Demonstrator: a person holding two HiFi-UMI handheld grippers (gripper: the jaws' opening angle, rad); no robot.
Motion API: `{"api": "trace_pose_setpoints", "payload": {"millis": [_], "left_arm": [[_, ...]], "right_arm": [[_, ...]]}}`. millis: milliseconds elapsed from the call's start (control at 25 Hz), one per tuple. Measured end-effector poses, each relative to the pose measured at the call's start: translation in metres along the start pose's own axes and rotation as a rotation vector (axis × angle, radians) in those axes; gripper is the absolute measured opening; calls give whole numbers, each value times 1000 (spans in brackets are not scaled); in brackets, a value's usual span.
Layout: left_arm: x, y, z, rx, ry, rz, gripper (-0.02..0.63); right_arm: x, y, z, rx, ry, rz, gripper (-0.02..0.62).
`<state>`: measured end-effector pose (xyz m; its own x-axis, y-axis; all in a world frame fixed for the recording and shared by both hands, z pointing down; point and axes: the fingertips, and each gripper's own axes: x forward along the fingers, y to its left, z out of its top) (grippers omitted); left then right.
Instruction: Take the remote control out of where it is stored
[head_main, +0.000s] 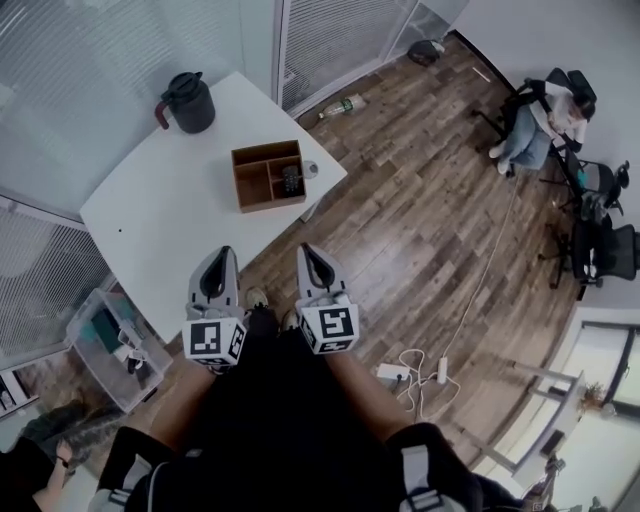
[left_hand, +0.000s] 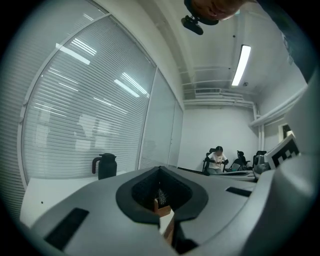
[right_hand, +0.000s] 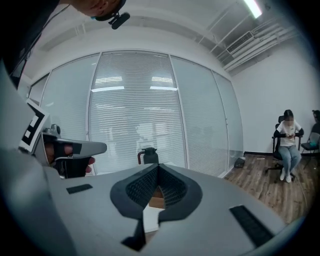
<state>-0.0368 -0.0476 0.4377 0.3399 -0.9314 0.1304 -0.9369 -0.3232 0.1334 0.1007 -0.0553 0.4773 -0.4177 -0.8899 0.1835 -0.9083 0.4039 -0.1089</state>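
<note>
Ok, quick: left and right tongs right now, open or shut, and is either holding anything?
Left gripper: tongs shut, nothing between them.
Right gripper: tongs shut, nothing between them.

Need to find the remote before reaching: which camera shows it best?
The head view: the remote lies in the right of the wooden box on the table. Both gripper views show only a sliver of the box, no clear remote.
</note>
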Motion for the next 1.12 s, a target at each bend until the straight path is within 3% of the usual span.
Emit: {"api": "trace_pose_setpoints", "payload": {"millis": [200,360,800,1120], "left_arm": [[26,-1,9,-17,-2,-69,7],[43,10,2,-32,19,-80,7],[108,14,-9,-61,48,-77,8],[155,24,-26,-65,101,-25,7]], "right_arm": [[13,-10,0,13,17,-70,0],[26,-14,10,-5,17,-85,0],[100,-47,-4,-16,85,-15,0],[145,-66,-45,14,222,48,39]]}}
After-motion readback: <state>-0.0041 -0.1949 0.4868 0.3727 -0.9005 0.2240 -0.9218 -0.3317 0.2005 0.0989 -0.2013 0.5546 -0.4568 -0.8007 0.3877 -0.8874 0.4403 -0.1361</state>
